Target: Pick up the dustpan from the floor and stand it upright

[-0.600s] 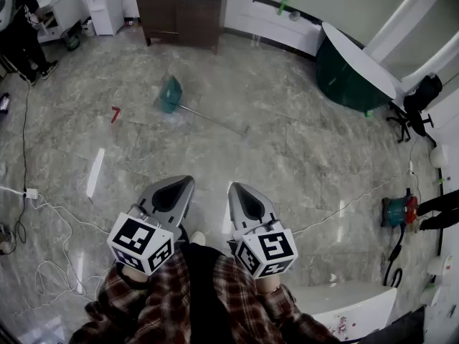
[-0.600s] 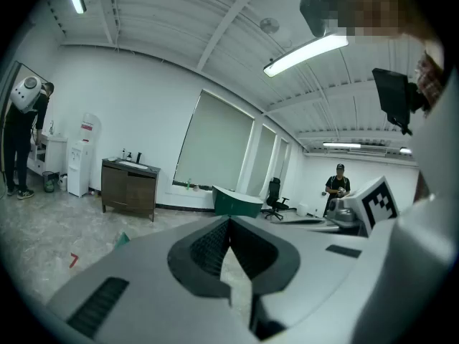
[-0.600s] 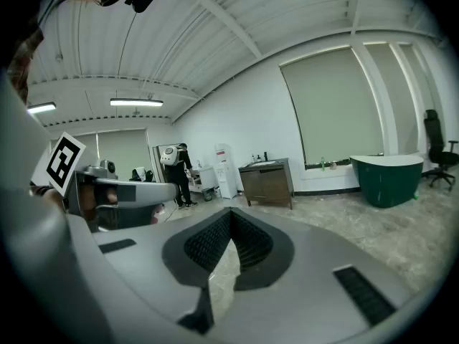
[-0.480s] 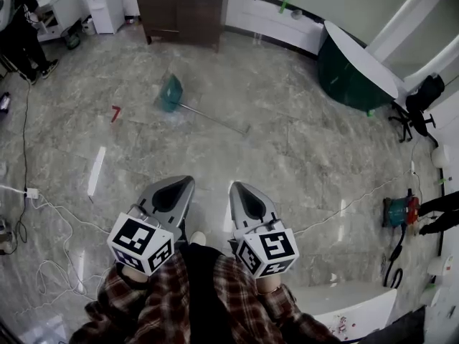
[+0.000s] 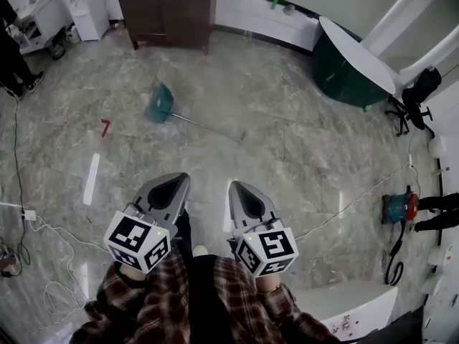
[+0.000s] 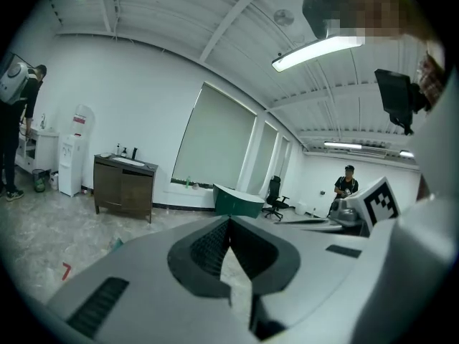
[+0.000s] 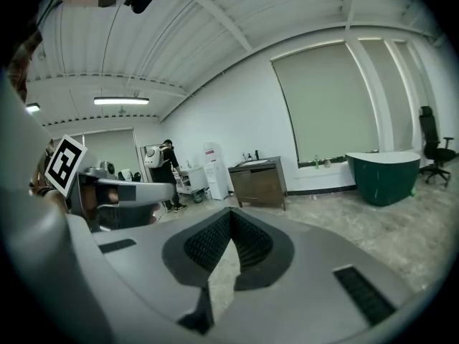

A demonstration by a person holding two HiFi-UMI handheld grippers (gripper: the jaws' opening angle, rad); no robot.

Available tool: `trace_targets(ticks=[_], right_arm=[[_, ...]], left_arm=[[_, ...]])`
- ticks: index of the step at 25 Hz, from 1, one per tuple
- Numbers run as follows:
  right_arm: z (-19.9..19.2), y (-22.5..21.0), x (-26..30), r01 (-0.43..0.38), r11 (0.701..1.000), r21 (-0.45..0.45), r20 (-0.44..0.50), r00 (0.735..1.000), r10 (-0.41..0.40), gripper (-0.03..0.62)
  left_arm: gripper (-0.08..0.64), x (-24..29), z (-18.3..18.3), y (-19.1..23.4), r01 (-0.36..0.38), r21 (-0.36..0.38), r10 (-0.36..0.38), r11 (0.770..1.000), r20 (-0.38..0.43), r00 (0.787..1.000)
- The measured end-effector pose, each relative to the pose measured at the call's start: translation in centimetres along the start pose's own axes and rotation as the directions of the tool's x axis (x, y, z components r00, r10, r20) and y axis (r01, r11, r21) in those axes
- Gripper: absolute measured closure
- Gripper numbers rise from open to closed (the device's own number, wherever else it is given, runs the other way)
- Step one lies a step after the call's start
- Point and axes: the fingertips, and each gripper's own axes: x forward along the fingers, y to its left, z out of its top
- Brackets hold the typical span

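Both claws are clenched and empty. In the left gripper view the left gripper [image 6: 229, 219] has its two jaws met at the tip, and only floor shows through the opening behind them. The right gripper view shows the same for the right gripper [image 7: 229, 213]. The head view does not show this meeting clearly. There the two are held side by side above plaid sleeves [image 5: 143, 303].

Only the head view gives the dustpan [image 5: 159, 103] whole. It lies flat on the floor [image 5: 301, 156], well apart from both claws, between them and the dark cabinet [image 5: 168, 9], its thin handle running to the right. In the left gripper view only a small teal corner of it [image 6: 116, 244] shows over the grey body, and the rest is hidden. A small red thing [image 5: 105, 126] near it is too small to identify. A person [image 6: 347, 185] stands far off.
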Motion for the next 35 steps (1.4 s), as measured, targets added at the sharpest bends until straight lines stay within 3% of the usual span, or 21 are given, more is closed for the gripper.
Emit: trace_targets(ticks=[9, 19, 26, 35], right_arm=[[4.8, -2.9, 10.8, 0.084, 0.996, 0.011, 0.019, 0.996, -0.085, 0.583], [7.0, -5.4, 17.9, 0.155, 0.987, 0.031, -0.001, 0.988, -0.155, 0.583], [7.5, -9.4, 22.3, 0.184, 0.982, 0.052, -0.048, 0.982, -0.182, 0.583], [12.8, -16.7, 29.9, 0.14, 0.99, 0.022, -0.043, 0.989, -0.139, 0.583]], left_arm=[[0.551, 7.5, 6.2, 9.7, 0.075, 0.034, -0.076, 0.997, 0.01, 0.997], [0.551, 11.7, 8.3, 16.1, 0.116, 0.022, -0.115, 0.993, -0.019, 0.993], [0.551, 16.3, 8.5, 20.0, 0.095, -0.027, -0.096, 0.995, -0.041, 0.995], [0.551, 25.8, 13.2, 24.1, 0.04, -0.037, -0.04, 0.999, -0.002, 0.999]])
